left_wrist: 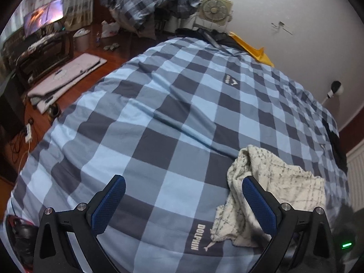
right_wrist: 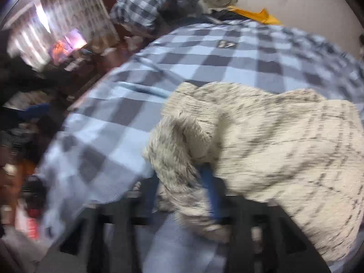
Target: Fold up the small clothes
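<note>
Your right wrist view is smeared by motion; the right gripper (right_wrist: 179, 188) shows only as dark bars and two blue fingers (right_wrist: 212, 195), with a fold of the cream garment (right_wrist: 261, 150) lying between and over them. Whether the pads press on it, you cannot tell. The garment lies crumpled on the checked bedcover (left_wrist: 159, 113), its far edge cut off. Your left gripper (left_wrist: 182, 202) stands wide open and empty, the garment just behind its right-hand finger.
</note>
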{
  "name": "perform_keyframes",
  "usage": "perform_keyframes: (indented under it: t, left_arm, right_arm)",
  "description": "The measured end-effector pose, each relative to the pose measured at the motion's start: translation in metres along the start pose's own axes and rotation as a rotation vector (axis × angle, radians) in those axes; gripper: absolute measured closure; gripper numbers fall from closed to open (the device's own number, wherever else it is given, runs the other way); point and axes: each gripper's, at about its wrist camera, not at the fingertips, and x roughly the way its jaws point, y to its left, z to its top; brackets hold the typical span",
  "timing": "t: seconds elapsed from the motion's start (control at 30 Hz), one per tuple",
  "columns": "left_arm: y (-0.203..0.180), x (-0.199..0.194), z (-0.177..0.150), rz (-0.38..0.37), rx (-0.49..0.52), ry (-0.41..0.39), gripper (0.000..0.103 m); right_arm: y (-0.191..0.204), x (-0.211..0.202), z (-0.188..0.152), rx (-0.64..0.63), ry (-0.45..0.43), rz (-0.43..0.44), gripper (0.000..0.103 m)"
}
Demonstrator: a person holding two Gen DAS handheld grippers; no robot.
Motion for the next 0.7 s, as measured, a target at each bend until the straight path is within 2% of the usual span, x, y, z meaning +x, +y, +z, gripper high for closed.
perform_keyframes:
  t: [0.03,0.1,0.13,0.2,0.23,0.27,0.3,0.33,0.4,0.43,0.5,0.57,0.63,0.67,0.7]
  left_arm:
    - [-0.008,-0.001,-0.001,-0.011,0.028,-0.009,0.000]
    - [-0.022,-0.002,-0.003,-0.027,0.078,-0.022,0.000]
    - [-0.033,-0.003,-0.006,-0.036,0.120,-0.029,0.000]
    - [-0.049,-0.001,-0.010,-0.048,0.174,-0.025,0.000]
    - [-0.057,0.001,-0.014,-0.056,0.199,-0.015,0.000]
    - [-0.064,0.004,-0.017,-0.065,0.221,-0.003,0.000]
    - [-0.071,0.005,-0.019,-0.072,0.236,0.003,0.000]
    - [-0.078,0.007,-0.022,-0.080,0.252,0.007,0.000]
    - [-0.090,0.010,-0.025,-0.095,0.282,0.004,0.000]
    - [-0.097,0.012,-0.025,-0.107,0.293,0.001,0.000]
    - [-0.108,0.020,-0.027,-0.133,0.312,0.007,0.000]
    - [-0.118,0.036,-0.032,-0.150,0.336,0.044,0.000]
    - [-0.118,0.058,-0.040,-0.085,0.358,0.104,0.000]
    - [-0.115,0.071,-0.045,-0.035,0.368,0.141,0.000]
    - [-0.108,0.081,-0.048,-0.028,0.356,0.173,0.000]
  right_arm:
    - [0.003,-0.015,0.001,0.027,0.010,0.061,0.029]
    - [-0.003,-0.043,-0.004,0.091,0.036,0.173,0.027]
    - [-0.015,-0.068,-0.006,0.147,0.044,0.280,0.027]
    - [-0.025,-0.112,-0.021,0.188,-0.024,0.366,0.027]
    - [-0.042,-0.143,-0.024,0.196,-0.114,0.327,0.024]
    - [-0.053,-0.157,-0.025,0.195,-0.168,0.256,0.010]
    - [-0.065,-0.171,-0.026,0.195,-0.223,0.144,0.001]
    - [-0.081,-0.181,-0.026,0.195,-0.275,-0.036,0.001]
    - [-0.099,-0.174,-0.020,0.206,-0.247,-0.218,0.001]
    - [-0.110,-0.161,-0.016,0.209,-0.201,-0.262,0.001]
    - [-0.120,-0.136,-0.009,0.206,-0.152,-0.280,0.001]
    - [-0.124,-0.109,-0.004,0.226,-0.089,-0.312,0.001]
    - [-0.127,-0.089,-0.002,0.243,-0.015,-0.245,0.001]
    - [-0.127,-0.087,-0.003,0.245,0.013,-0.231,0.001]
    - [-0.126,-0.074,-0.004,0.239,0.054,-0.237,0.001]
